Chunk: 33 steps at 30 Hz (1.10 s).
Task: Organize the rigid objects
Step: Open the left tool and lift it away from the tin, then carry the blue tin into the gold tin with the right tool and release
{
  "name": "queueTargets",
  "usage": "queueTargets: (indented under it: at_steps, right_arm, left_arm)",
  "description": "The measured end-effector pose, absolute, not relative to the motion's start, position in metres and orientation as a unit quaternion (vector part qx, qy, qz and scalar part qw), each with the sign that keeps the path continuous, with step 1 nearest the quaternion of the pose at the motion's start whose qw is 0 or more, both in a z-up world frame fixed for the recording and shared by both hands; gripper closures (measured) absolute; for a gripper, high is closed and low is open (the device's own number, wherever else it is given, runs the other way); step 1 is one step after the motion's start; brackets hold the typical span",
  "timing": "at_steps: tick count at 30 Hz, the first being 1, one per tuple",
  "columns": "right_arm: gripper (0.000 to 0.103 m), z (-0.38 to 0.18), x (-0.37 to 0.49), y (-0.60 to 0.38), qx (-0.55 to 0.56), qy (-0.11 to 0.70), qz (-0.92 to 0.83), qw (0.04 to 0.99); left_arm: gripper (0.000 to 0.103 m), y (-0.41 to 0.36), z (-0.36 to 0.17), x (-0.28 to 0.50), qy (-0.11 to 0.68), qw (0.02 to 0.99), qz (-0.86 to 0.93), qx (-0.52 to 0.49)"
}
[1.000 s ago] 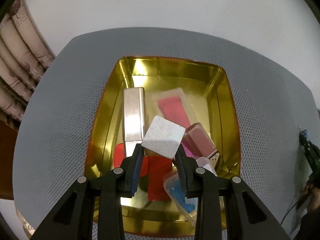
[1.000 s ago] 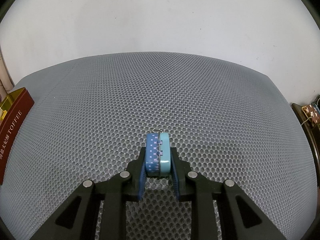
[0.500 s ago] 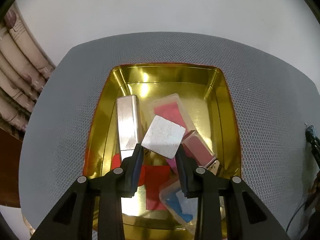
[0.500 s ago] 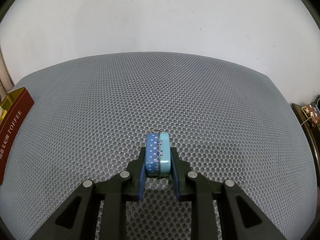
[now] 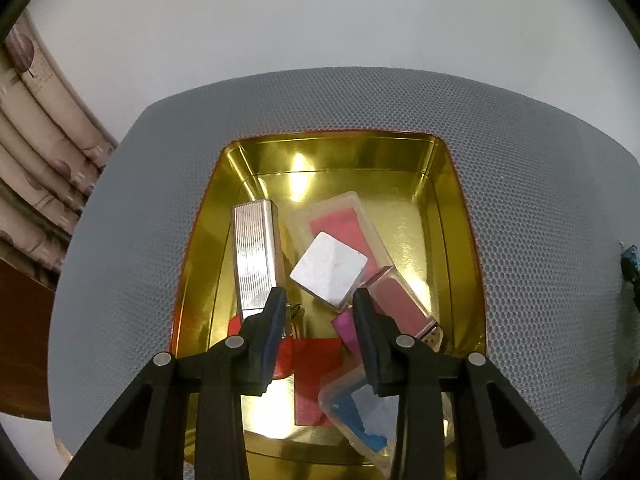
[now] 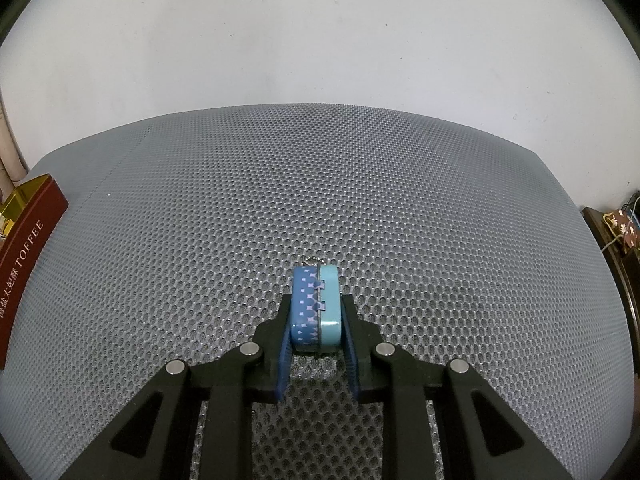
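Note:
In the left wrist view my left gripper (image 5: pixel 320 300) is open above a gold tin tray (image 5: pixel 200 264). A white square block (image 5: pixel 329 270) lies in the tray just beyond the fingertips, resting on clear cases with pink inserts (image 5: pixel 340 224). A ribbed silver box (image 5: pixel 256 256), red pieces (image 5: pixel 316 360) and a clear case with a blue insert (image 5: pixel 360 408) also lie in the tray. In the right wrist view my right gripper (image 6: pixel 317 312) is shut on a small blue and turquoise tin (image 6: pixel 316 308), held on edge just above the grey mesh mat (image 6: pixel 320 184).
The tray's dark red side, lettered TOFFEE (image 6: pixel 24 256), shows at the left edge of the right wrist view. Beige curtain folds (image 5: pixel 36 184) hang left of the table. A white wall (image 6: pixel 320 32) stands behind. Dark furniture with cables (image 6: pixel 620 232) sits at the right.
My left gripper has let go of the white block, opened and pulled back up from the tray; the block now rests on the pink cases. The right gripper has not moved.

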State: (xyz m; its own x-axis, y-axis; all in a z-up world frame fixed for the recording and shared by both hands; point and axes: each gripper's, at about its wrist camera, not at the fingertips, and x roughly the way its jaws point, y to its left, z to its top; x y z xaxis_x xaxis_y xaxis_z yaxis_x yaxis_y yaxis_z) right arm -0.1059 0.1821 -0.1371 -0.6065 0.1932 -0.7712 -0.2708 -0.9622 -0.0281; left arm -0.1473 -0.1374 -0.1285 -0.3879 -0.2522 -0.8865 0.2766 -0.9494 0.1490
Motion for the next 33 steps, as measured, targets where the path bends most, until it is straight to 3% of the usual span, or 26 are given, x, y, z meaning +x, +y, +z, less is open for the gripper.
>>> queueTargets:
  at_steps: [12, 20, 33]
  right_arm:
    - [0.081, -0.136, -0.105, 0.178, -0.425, 0.041, 0.895, 0.131]
    - [0.081, -0.137, -0.106, 0.173, -0.425, 0.039, 0.894, 0.132]
    - [0.081, -0.133, -0.109, 0.163, -0.431, 0.036, 0.890, 0.147]
  left_arm:
    - [0.060, -0.132, -0.103, -0.129, 0.011, 0.186, -0.852, 0.490]
    - [0.049, -0.136, -0.088, -0.098, -0.001, 0.232, -0.861, 0.452]
    - [0.039, -0.144, -0.097, -0.052, 0.020, 0.263, -0.858, 0.440]
